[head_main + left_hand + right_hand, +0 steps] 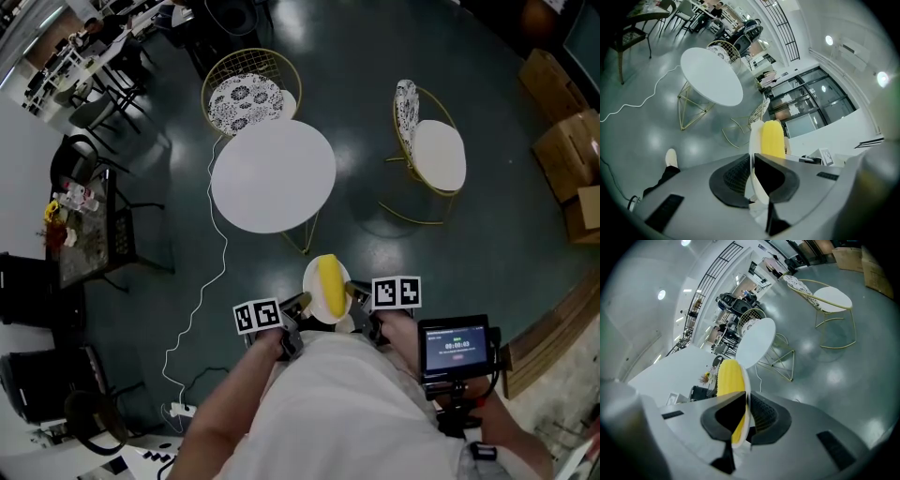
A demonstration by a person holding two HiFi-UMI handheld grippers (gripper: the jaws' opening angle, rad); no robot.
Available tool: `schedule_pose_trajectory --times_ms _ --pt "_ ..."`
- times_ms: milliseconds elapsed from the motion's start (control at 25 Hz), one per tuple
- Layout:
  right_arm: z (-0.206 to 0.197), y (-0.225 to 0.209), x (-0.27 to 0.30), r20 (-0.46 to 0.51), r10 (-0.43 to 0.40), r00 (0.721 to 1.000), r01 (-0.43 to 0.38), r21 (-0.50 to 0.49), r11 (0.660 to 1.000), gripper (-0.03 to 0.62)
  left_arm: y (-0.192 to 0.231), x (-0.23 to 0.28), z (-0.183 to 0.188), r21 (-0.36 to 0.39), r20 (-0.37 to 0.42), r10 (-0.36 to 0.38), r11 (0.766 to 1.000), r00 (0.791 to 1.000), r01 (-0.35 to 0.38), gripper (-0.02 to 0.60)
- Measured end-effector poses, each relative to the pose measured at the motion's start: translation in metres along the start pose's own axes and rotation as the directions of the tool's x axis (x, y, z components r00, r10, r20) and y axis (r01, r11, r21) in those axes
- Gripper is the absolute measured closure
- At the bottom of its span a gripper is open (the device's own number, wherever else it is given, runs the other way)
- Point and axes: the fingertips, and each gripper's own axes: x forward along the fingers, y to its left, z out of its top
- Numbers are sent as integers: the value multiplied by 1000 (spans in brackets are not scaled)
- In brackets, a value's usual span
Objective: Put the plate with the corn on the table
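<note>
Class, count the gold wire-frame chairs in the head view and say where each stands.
2. The first chair stands at the far side of the round white table; the second chair stands apart, to its right. None looks hidden.

You had a dark, glossy floor (pixel 412 253) under you, and ahead stood a round white table (pixel 272 176) on gold wire legs. Just behind it sat a gold wire chair (pixel 246 98) with a patterned cushion, and a second chair (pixel 436 150) stood off to your right. Cardboard boxes (pixel 562 150) were piled far right, a white cable (pixel 224 253) snaked across the floor, and ceiling lights (pixel 829 40) glowed overhead.
</note>
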Motion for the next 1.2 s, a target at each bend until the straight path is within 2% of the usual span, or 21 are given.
schedule_pose_trajectory --times_ms 320,520,720,1200 --pt "19 7 15 7 9 1000 -9 2 1000 559 8 4 23 -11 0 -11 1000 1000 11 551" --pt "42 17 50 11 10 1000 -10 5 1000 559 27 2 61 -13 -2 -23 1000 1000 23 551" --pt "55 29 49 20 9 1000 -9 5 1000 559 18 -5 77 -11 2 -34 999 999 34 552" --pt "86 55 85 25 12 1000 -12 -1 1000 559 33 -18 127 -12 25 -41 999 999 41 552"
